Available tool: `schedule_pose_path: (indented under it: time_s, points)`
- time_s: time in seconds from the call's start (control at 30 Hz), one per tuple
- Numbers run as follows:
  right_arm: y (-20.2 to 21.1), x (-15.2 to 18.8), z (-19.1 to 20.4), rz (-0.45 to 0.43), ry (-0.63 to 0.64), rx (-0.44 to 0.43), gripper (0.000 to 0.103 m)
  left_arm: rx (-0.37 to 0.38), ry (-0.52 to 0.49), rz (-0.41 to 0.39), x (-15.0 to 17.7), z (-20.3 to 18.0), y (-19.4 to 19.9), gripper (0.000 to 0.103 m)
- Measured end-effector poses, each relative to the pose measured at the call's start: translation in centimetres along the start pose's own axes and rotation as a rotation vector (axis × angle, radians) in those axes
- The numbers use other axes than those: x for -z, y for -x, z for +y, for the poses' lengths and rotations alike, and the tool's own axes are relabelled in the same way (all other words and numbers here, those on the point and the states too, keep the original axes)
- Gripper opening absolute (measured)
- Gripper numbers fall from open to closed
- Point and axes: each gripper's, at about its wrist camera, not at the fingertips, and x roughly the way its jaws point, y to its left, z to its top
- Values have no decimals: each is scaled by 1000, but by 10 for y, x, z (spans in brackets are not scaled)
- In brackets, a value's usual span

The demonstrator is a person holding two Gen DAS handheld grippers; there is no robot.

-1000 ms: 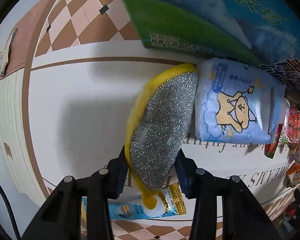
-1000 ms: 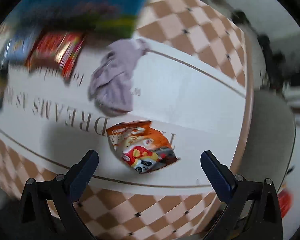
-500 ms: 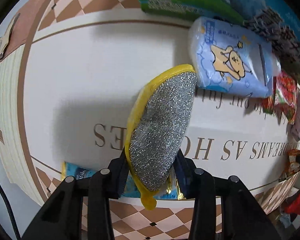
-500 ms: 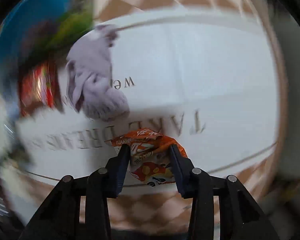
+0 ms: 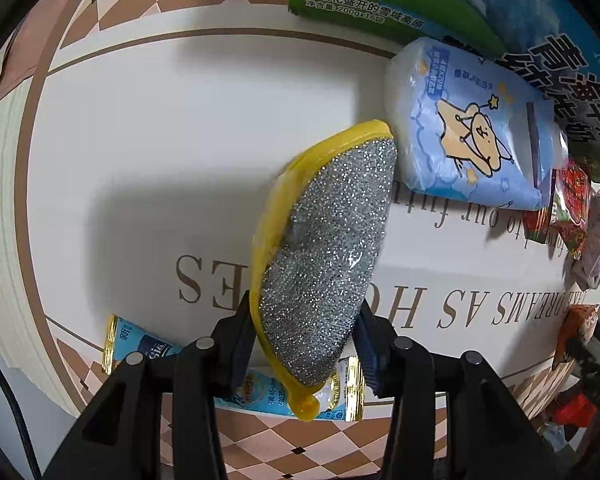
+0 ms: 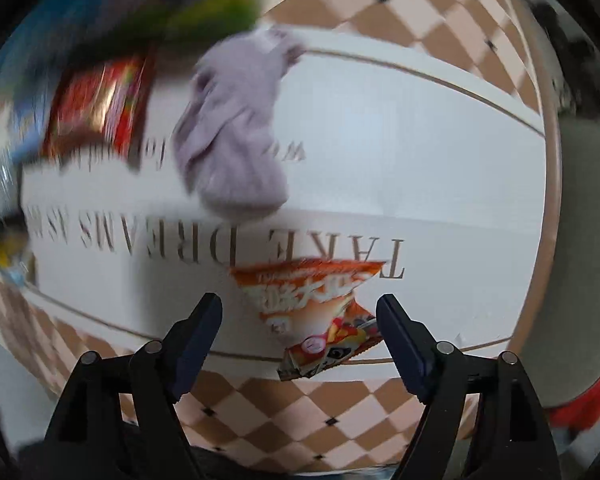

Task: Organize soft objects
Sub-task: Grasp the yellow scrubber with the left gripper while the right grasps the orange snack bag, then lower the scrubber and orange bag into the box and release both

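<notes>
My left gripper [image 5: 305, 320] is shut on a yellow sponge [image 5: 328, 240] with a silver scouring face. It holds the sponge above the white lettered tablecloth [image 5: 160, 140], and its jaws are easing open slightly. The sponge's far tip is beside a blue tissue pack [image 5: 468, 136]. In the blurred right wrist view my right gripper [image 6: 298, 308] is opening. An orange snack packet [image 6: 300, 288] lies loose between its wide-apart fingers. A lilac cloth [image 6: 236, 140] lies crumpled beyond it.
A large green and blue carton [image 5: 420, 0] stands at the back. A red snack packet [image 5: 568, 204] lies between the tissue pack and the lilac cloth. A blue sachet [image 5: 140, 348] lies under the left gripper near the chequered border.
The left gripper carried the sponge back from the carton toward the near edge, bringing the blue sachet into view. The right gripper closed on the orange packet, then opened again.
</notes>
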Motion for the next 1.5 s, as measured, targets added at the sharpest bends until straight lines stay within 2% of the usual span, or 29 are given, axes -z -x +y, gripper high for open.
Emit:
schedule_pose_path:
  time_s: [0.1, 0.17, 0.23, 0.27, 0.3, 0.37, 0.47, 0.6, 0.73, 0.83, 0.9, 0.97, 1.07, 1.2, 1.3, 1.43, 1.5]
  points:
    - [-19, 2, 12, 38, 48, 36, 82, -19, -9, -14, -4, -7, 5, 42]
    - [-28, 3, 13, 49, 28, 30, 78, -30, -17, -26, -2, -11, 9, 37]
    - [-30, 7, 9, 20, -9, 80, 40, -50, -27, -58, 4, -22, 16, 36]
    - [-28, 9, 8, 7, -18, 94, 39, -59, -34, -75, 7, -25, 19, 36]
    - [-25, 11, 4, 1, -51, 28, 36, -67, -44, -93, 12, -27, 23, 36]
    - [-21, 14, -2, 17, -93, -47, 35, -68, -50, -117, 20, -30, 31, 35]
    - [-2, 18, -4, -4, -127, -92, 33, -51, -59, -152, 35, -35, 51, 35]
    - [43, 30, 15, -67, -143, -222, 33, 7, -89, -213, 55, -48, 95, 35]
    - [109, 13, 37, -172, -117, -310, 33, 82, -121, -299, 54, -67, 153, 35]
    - [152, -2, 52, -254, -83, -365, 33, 133, -147, -331, 17, -79, 207, 35]
    - [182, -25, 54, -292, -57, -402, 33, 132, -162, -351, -9, -84, 230, 35]
    - [207, -51, 60, -321, -44, -404, 33, 115, -173, -358, -42, -93, 241, 35]
    - [225, -92, 76, -328, -44, -399, 33, 109, -156, -300, -102, -95, 242, 36]
    - [215, -152, 97, -274, -57, -383, 33, 87, -110, -200, -175, -89, 218, 36]
    - [199, -187, 110, -210, -60, -368, 33, 51, -122, -146, -210, -94, 197, 36]
    - [168, -218, 126, -132, -62, -330, 33, -13, -157, -96, -234, -109, 180, 38]
    - [156, -227, 128, -106, -65, -312, 33, -14, -147, -76, -247, -110, 171, 38]
